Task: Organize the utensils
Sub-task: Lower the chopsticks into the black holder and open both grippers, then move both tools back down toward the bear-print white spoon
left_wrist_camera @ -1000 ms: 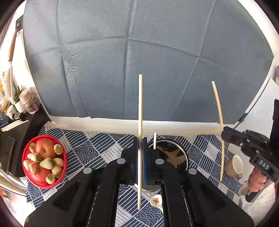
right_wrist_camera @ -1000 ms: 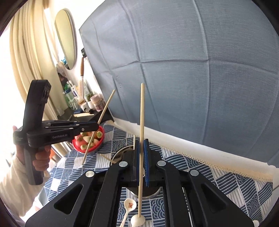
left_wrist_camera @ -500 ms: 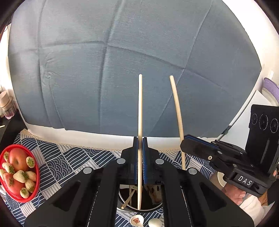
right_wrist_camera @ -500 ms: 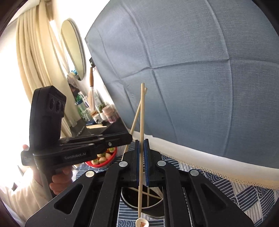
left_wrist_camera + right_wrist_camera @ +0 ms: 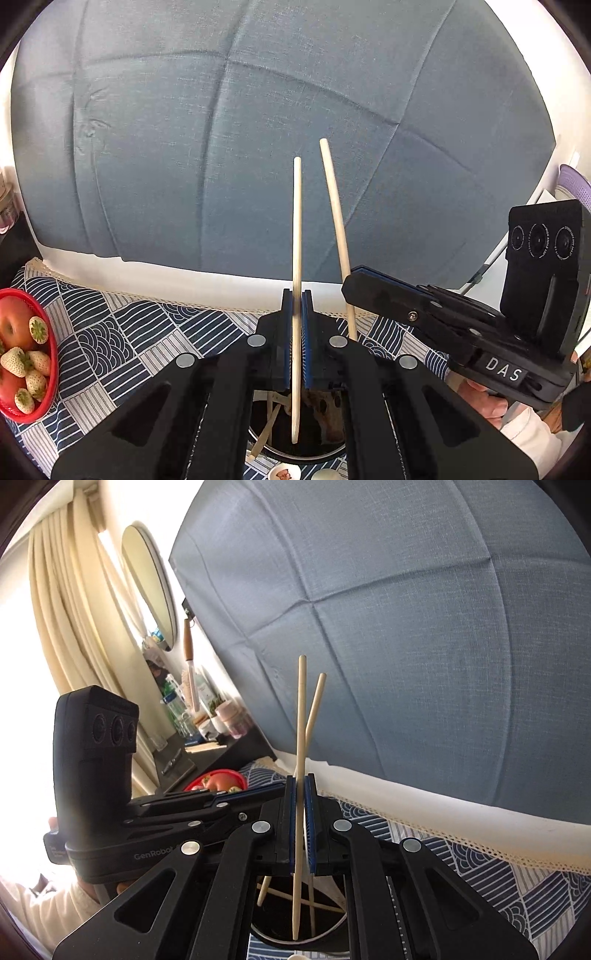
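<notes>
Both your grippers clamp a chopstick over the dark holder.

Your left gripper (image 5: pixel 296 334) pinches its chopstick (image 5: pixel 296 236) upright, tip inside the holder (image 5: pixel 295 452); just beyond, your right gripper (image 5: pixel 303 825) pinches another chopstick (image 5: pixel 300 738) likewise.

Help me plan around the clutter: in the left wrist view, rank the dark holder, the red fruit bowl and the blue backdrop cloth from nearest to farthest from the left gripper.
1. Dark holder: right below the left gripper.
2. Red fruit bowl: far left on the table.
3. Blue backdrop cloth: behind the table's far edge.
</notes>
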